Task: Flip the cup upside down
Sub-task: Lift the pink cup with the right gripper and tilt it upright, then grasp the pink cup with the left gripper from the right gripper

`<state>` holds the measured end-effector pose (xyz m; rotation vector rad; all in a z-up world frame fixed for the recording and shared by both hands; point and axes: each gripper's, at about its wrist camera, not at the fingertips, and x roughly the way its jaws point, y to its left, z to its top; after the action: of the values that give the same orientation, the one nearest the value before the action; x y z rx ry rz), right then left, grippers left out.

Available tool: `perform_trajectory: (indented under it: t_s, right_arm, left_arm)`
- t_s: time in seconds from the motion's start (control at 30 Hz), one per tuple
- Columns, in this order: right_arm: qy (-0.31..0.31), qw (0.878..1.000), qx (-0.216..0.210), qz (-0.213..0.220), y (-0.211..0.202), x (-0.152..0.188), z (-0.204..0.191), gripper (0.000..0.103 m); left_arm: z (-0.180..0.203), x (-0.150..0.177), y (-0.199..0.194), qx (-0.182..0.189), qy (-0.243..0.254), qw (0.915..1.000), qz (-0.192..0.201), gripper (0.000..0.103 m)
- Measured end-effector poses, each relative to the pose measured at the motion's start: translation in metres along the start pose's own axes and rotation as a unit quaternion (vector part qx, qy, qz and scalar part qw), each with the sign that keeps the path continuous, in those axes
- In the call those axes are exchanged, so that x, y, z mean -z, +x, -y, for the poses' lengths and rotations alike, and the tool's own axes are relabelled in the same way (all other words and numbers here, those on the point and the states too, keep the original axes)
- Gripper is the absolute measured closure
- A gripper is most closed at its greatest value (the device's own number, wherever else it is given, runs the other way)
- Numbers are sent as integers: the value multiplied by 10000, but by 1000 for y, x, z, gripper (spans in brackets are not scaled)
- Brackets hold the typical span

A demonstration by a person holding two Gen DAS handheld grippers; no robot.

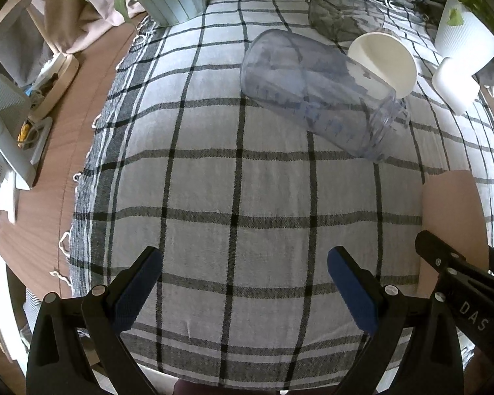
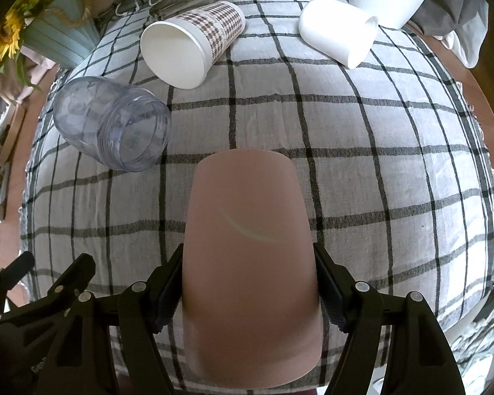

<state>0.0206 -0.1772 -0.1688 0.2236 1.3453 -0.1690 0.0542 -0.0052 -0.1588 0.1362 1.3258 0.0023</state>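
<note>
Pink cup (image 2: 250,256), plain and tapered, held between the 2 fingers of the right tool (image 2: 250,293), pads pressed on opposite sides of its wall near the wider end. Long axis running straight away from that tool along the line of its fingers, narrower closed-looking end pointing forward over the checked cloth (image 2: 362,151), wider end toward the camera; whether rim or base sits nearest the lens, hard to confirm, since no opening shows. Lies, or hangs, low over the front middle of the counter (image 1: 42,217); contact with the cloth not readable. Seen from the left wrist as a pink flank (image 1: 454,217) at the far right, beside the black frame of the other tool. Left tool (image 1: 243,286) spread wide with nothing between its blue pads (image 1: 138,289), hovering above bare cloth, well apart from the cup. Judgement: right side alone placed for the flip, needing a roll about an axis crossing the fingers so the mouth faces down. Farther back, all on their sides: clear plastic jar (image 2: 112,123), houndstooth paper cup (image 2: 194,42), white cup (image 2: 339,31), and a glass (image 1: 344,18) by the fringe. Risk: smooth tapered wall slipping through the pads.
</note>
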Motion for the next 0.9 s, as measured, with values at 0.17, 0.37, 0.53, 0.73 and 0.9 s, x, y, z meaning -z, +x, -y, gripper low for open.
perform_trajectory:
  t_s: [0.17, 0.37, 0.53, 0.73, 0.9]
  right_arm:
    - [108, 9999, -99, 24, -10, 2, 4, 25]
    - [310, 9981, -362, 390, -53, 8, 19, 23]
    - [502, 9960, -235, 700, -80, 11, 42, 21]
    - [835, 9939, -179, 703, -91, 11, 78, 21]
    - [1261, 9893, -227, 698, -93, 13, 113, 21]
  left_arm:
    - [0, 1, -12, -19, -5, 10000, 70, 1]
    - [14, -3, -36, 105, 31, 9997, 222, 1]
    - [43, -5, -55, 324, 286, 9985, 328, 1]
    - [84, -8, -69, 622, 690, 9950, 354, 1]
    - [111, -15, -66, 840, 901, 9921, 224, 1]
